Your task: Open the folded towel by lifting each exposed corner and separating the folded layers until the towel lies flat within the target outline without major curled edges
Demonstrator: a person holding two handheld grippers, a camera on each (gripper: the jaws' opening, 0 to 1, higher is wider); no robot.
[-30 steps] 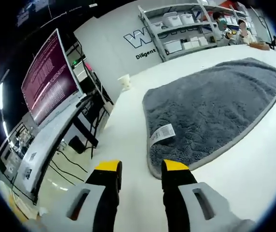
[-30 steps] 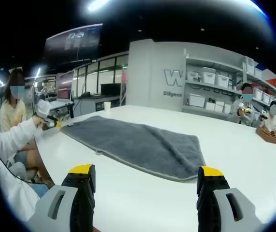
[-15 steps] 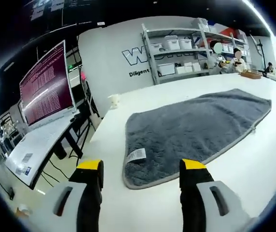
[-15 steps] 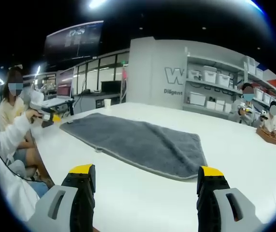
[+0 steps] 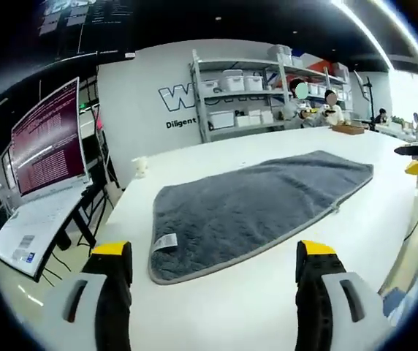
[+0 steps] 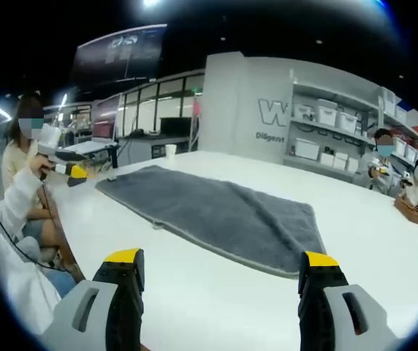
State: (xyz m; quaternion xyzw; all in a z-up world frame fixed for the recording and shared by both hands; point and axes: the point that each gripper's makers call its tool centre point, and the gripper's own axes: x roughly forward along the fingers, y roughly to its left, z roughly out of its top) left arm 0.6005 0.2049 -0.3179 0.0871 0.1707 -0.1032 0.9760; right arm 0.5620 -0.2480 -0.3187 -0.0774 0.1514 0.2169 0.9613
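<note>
Grey towel [image 5: 256, 205] lies spread on white table [image 5: 216, 307], w/ shelving [image 5: 249, 91] along back wall. Left claw [image 5: 207, 259] & right claw [image 6: 223, 267] both wide open, empty, short of towel's edge.

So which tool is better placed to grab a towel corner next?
Probably left. The left tool, jaws open, faces the towel corner bearing the white label. The right tool is open too, but its nearest corner lies farther ahead.
</note>
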